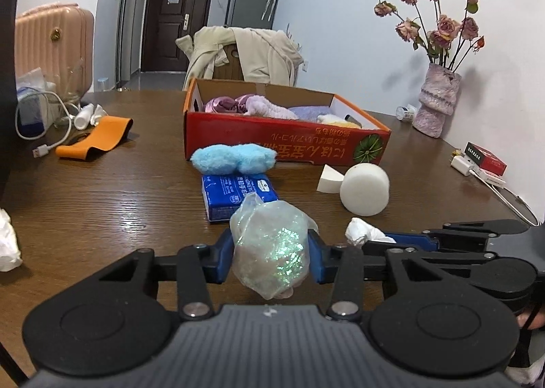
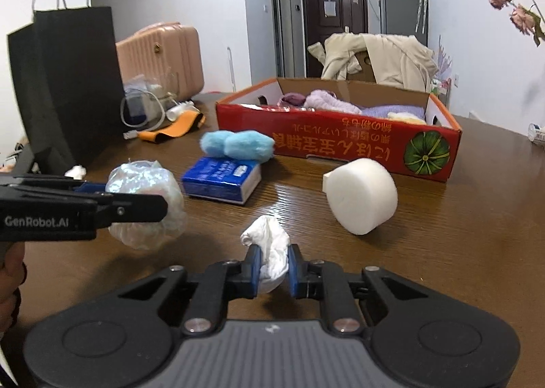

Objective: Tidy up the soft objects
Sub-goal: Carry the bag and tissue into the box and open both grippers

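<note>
- The left gripper (image 1: 270,253) is clamped on a crumpled clear plastic bag (image 1: 270,248) with a green-pink shimmer; both blue pads press its sides, and the bag is above the wooden table (image 1: 119,204).
- The right gripper (image 2: 274,270) is closed on a small wad of white tissue (image 2: 270,252) — the pads squeeze it from both sides, and the top of the wad sticks out above them.
- In the right wrist view the left gripper comes in from the left edge with the bag, well apart from the tissue.
- A red cardboard box (image 1: 282,144) stands open further back on the table; inside it lie purple and pale yellow soft things.
- Just in front of the box lies a fluffy blue ball pair (image 1: 233,158), and touching it on the near side is a blue tissue pack (image 1: 235,195).
- A white foam cylinder (image 1: 364,189) lies on its side to the right of the pack, with a white wedge sponge (image 1: 328,178) just beside it.
- An orange band (image 1: 95,141) lies far left, near a white cable (image 1: 51,136).
- A vase of dried roses (image 1: 437,98) stands at the wall on the right.
</note>
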The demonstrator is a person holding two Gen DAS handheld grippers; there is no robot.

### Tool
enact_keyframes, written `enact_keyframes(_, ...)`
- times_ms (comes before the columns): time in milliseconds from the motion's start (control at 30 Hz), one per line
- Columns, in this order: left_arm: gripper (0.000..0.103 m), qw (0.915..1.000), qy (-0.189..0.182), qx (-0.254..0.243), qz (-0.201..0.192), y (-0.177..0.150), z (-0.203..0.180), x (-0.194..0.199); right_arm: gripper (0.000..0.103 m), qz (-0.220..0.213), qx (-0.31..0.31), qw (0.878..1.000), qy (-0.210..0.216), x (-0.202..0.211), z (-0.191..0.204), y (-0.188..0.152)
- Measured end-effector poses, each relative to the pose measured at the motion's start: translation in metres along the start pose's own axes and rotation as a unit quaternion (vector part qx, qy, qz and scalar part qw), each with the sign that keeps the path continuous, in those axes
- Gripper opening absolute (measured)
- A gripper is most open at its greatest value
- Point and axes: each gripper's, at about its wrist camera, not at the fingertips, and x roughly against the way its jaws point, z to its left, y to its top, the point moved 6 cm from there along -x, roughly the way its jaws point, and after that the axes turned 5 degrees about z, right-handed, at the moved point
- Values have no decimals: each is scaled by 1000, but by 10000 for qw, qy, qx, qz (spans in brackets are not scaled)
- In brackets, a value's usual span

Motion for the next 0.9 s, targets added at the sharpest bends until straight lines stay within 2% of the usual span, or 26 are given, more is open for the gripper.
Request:
enact_keyframes(300, 44, 9997, -2, -157, -166, 11, -23, 9, 16, -419, -113, 9990, 73, 37, -15, 4)
enact_keyframes(400, 44, 9993, -206, -206, -247, 35, -31, 2, 16, -501, -105, 9986, 140, 40, -27, 14)
enact_keyframes(533, 45, 9970, -413, -403, -510, 101, -40, -18, 16, -809, 43, 9967, 109, 41, -51, 58)
enact_keyframes(600, 46, 9962, -575, -422, -498, 138, -43, -41, 16, -916, 124, 9957, 112, 33, -65, 86)
enact_keyframes(700, 47, 9964, -604, -503, -308, 188, -41, -91, 16, -861, 131, 9962, 82, 3, -90, 129)
enact_keyframes(800, 46, 9981, -425, -437, -44, 229, -32, -154, 17, -659, 127, 9977, 2, -41, -111, 165)
enact_keyframes(900, 46, 9992, -276, -111, 279, 258, -15, -213, 17, -404, 140, 9990, -156, -86, -128, 187)
